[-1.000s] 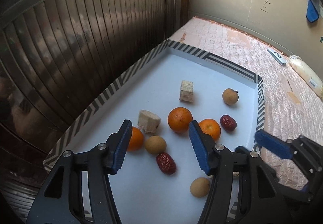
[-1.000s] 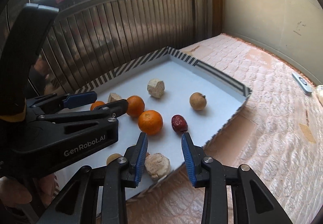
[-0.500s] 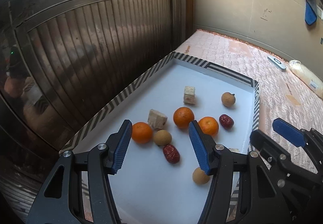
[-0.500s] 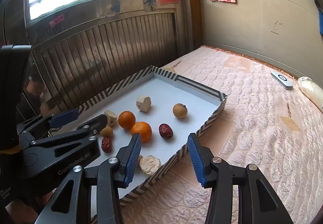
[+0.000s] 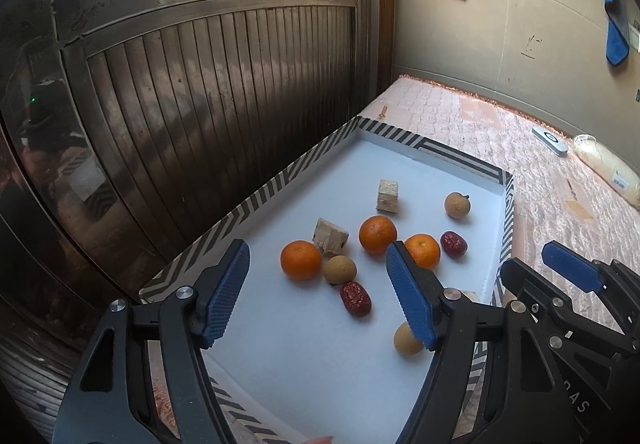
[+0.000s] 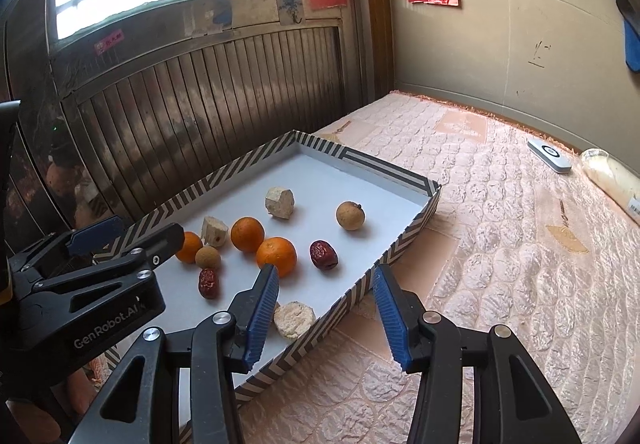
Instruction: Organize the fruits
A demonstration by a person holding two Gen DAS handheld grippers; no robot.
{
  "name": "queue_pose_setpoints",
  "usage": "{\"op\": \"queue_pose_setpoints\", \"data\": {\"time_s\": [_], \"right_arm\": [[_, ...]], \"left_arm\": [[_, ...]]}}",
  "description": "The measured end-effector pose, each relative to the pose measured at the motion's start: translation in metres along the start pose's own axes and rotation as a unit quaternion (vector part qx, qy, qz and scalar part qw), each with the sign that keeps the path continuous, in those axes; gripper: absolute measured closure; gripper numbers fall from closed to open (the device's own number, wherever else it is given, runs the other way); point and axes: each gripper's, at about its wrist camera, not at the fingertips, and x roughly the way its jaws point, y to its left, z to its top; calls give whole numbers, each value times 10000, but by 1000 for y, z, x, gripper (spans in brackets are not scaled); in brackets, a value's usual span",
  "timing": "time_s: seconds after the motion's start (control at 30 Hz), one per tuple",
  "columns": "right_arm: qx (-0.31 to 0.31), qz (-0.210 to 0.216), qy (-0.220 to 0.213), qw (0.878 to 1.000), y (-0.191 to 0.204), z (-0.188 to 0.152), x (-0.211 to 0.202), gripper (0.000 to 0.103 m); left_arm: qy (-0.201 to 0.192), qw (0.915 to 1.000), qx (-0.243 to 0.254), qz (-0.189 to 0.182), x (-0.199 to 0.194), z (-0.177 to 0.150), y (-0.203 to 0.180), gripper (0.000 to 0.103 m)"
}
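Quilted pink bedding carries a shallow white tray (image 6: pixel 404 180) with a striped rim, set against a dark slatted door. Fruits lie mixed on the tray floor: three oranges (image 5: pixel 377 234), two red dates (image 6: pixel 323 254), three brown longans (image 6: pixel 350 215) and several pale cut chunks (image 6: pixel 279 202), with no kind gathered apart from the others. By this layout the sorting looks unfinished, though a loose final arrangement cannot be ruled out. Both grippers hover above the tray's near edge, empty. The left gripper (image 5: pixel 316 292) has its fingers spread, and one date (image 5: pixel 355 298) and a longan (image 5: pixel 339 269) sit between them in view. The right gripper (image 6: pixel 326 314) is also spread, straddling the tray's right rim, a pale chunk (image 6: pixel 294 319) just inside.
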Motion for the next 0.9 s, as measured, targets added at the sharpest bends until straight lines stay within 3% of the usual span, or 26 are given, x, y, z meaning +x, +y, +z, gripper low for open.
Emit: {"op": "queue_pose_setpoints", "data": {"time_s": [0.9], "right_arm": [[24,5,127,9999,3,-2,8,55]], "left_arm": [[49,9999,-105,52,0,-3,7,31]]}}
